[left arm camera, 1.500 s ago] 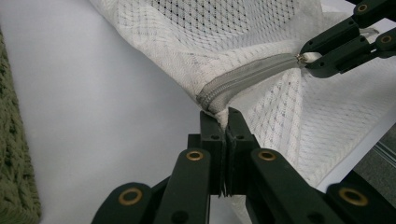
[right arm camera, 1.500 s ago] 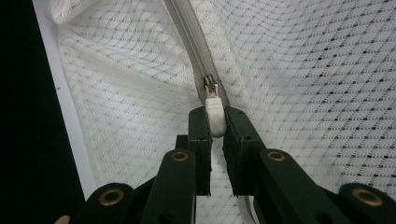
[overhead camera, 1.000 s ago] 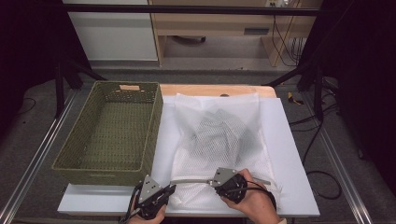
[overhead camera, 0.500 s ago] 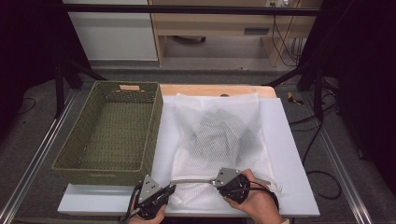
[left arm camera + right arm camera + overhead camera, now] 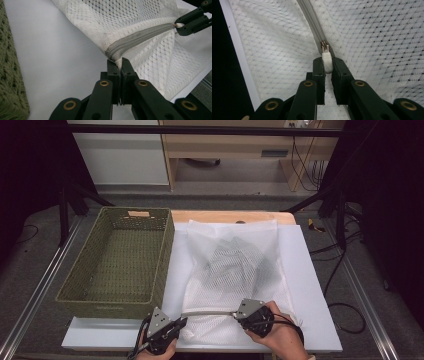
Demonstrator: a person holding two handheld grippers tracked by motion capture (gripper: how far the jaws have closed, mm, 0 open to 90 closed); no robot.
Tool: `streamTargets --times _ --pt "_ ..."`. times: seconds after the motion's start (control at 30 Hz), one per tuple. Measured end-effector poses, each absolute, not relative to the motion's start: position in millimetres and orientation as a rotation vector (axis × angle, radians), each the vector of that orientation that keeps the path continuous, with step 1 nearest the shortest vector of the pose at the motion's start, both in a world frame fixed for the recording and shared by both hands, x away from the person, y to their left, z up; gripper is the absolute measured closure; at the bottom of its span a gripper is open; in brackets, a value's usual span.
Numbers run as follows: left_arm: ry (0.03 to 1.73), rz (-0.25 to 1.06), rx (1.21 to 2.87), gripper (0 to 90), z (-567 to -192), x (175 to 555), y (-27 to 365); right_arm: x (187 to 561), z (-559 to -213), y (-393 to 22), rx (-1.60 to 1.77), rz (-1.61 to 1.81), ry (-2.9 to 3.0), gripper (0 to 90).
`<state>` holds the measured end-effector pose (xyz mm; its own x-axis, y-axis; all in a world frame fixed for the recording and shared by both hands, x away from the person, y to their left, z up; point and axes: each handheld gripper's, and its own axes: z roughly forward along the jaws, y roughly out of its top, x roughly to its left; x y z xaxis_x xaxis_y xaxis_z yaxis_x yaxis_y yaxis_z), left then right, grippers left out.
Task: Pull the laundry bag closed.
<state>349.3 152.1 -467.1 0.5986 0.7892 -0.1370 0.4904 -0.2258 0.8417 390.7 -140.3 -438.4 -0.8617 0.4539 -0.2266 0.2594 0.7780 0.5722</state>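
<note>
At the bottom centre of the left gripper view, the left hand-held gripper [image 5: 121, 65] is seen clenched on the corner of a white mesh laundry bag [image 5: 140, 22], its jaws pressed together on the fabric just where the grey zipper [image 5: 140, 37] ends. In the right gripper view, the right hand-held gripper [image 5: 327, 65] is seen at the lower centre, its jaws closed on the white zipper pull tab [image 5: 327, 62], with the small metal slider [image 5: 324, 46] just above them on the zipper line. In the high view, the left hand-held gripper [image 5: 181, 322] is placed at the bottom left of centre and the right hand-held gripper [image 5: 235, 312] at the bottom right of centre, with the zipper stretched level between them. One mesh bag [image 5: 235, 270] is counted, spread on a white board [image 5: 310, 285] on the counter [image 5: 225, 216] in the middle of the frame; one green woven basket [image 5: 117, 265] is placed just beside it at the left; two grippers are counted. A dark crumpled item [image 5: 240, 257] is seen inside the bag, but what it is cannot be made out through the mesh. The person's hands are cut off by the bottom edge of the high view.
</note>
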Motion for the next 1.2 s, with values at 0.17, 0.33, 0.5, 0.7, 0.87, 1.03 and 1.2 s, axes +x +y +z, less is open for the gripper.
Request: streamTargets --times 0.17,0.33,0.5,0.7,0.87,1.03,1.2 --pt "1.03 0.397 1.883 88.5 -467 349 152 391 -439 -145 0.553 0.767 2.618 81.5" --pt "1.032 0.397 1.883 88.6 -468 349 152 391 -440 -148 0.562 0.755 2.614 81.5" --pt "1.036 0.395 1.883 88.6 -469 349 152 391 -441 -150 0.566 0.746 2.617 81.5" --pt "1.037 0.391 1.879 88.6 -469 349 152 391 -441 -152 0.567 0.749 2.624 81.5" --pt "1.041 0.39 1.879 88.6 -469 349 153 391 -442 -154 0.575 0.748 2.622 81.5" --pt "1.042 0.392 1.879 88.6 -469 348 153 391 -443 -157 0.578 0.744 2.621 81.5" --pt "1.038 0.391 1.88 88.6 -469 348 153 391 -443 -160 0.586 0.736 2.616 81.5"
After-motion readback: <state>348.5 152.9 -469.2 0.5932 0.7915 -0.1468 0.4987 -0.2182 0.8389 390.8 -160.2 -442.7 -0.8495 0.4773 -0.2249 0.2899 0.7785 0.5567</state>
